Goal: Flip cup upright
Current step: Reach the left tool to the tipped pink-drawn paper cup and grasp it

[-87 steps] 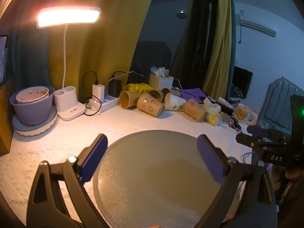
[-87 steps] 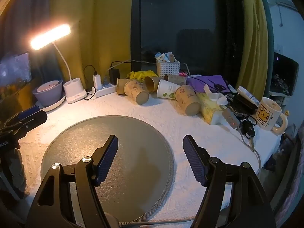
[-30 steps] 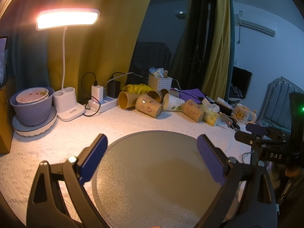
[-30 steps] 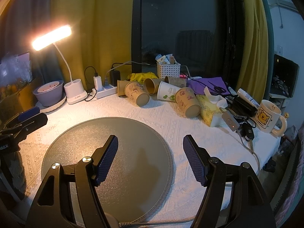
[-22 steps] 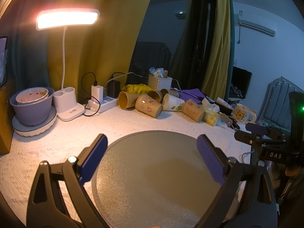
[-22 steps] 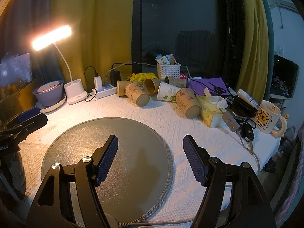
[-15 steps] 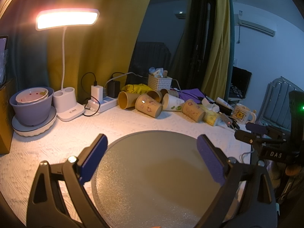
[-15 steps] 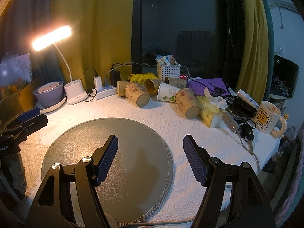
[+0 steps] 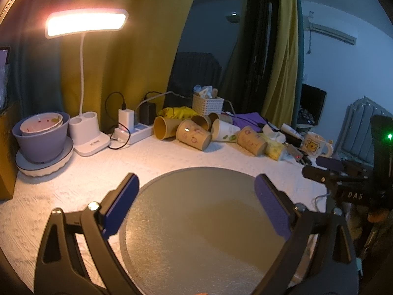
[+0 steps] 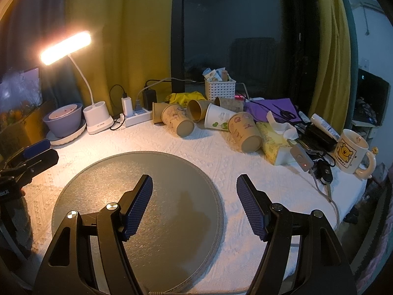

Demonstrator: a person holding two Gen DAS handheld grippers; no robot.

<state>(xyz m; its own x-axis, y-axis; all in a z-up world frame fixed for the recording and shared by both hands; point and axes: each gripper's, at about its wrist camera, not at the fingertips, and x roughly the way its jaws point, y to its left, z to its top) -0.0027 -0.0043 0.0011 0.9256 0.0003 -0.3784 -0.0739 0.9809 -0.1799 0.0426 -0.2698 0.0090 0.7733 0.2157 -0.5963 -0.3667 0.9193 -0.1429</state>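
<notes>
Several paper cups lie on their sides at the back of the table: a tan printed cup (image 10: 177,121), a white cup with green leaves (image 10: 219,120) and another tan printed cup (image 10: 245,132). They also show in the left wrist view: the tan cup (image 9: 194,138), the white cup (image 9: 224,133), the other tan cup (image 9: 251,140). My left gripper (image 9: 197,184) is open and empty above the round grey mat (image 9: 196,233). My right gripper (image 10: 195,184) is open and empty above the mat (image 10: 152,211), well short of the cups.
A lit desk lamp (image 10: 97,119), a purple bowl (image 10: 65,119) on a plate, a power strip (image 10: 136,120), a white basket (image 10: 219,89), a tissue pack (image 10: 273,140), a bear mug (image 10: 351,152), keys and cables crowd the back and right of the white cloth.
Both views have shifted only slightly; the cups sit a little farther off in the left wrist view. Both grippers stay open and empty.
</notes>
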